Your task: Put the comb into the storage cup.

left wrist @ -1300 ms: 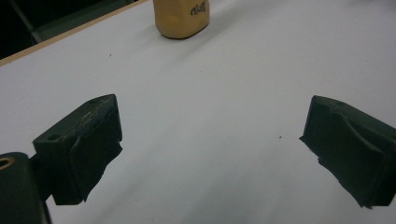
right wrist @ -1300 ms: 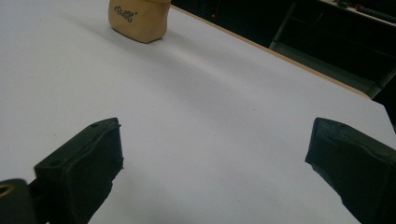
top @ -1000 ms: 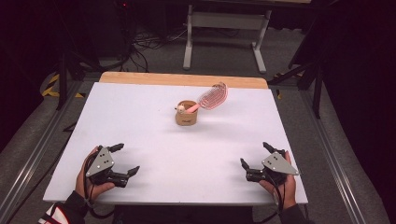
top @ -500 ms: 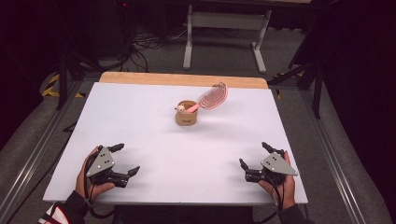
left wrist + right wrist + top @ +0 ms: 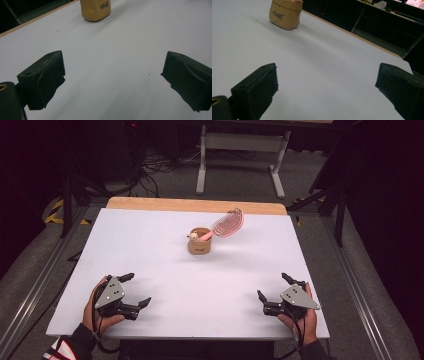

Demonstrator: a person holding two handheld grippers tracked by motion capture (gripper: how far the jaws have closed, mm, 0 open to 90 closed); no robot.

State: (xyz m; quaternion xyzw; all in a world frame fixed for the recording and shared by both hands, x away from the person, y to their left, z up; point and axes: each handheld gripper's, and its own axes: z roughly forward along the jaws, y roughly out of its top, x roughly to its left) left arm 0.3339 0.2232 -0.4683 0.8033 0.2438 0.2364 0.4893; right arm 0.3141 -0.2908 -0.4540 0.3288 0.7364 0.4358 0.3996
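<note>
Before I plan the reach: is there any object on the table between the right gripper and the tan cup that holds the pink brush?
Nothing visible. Bare white table lies between the right gripper and the tan cup.

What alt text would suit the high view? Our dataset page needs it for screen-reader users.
A tan pouch holding a pink brush stands mid-table on a white table. Near the front edge, a person's hands hold the left gripper and right gripper, jaws open and empty.
</note>
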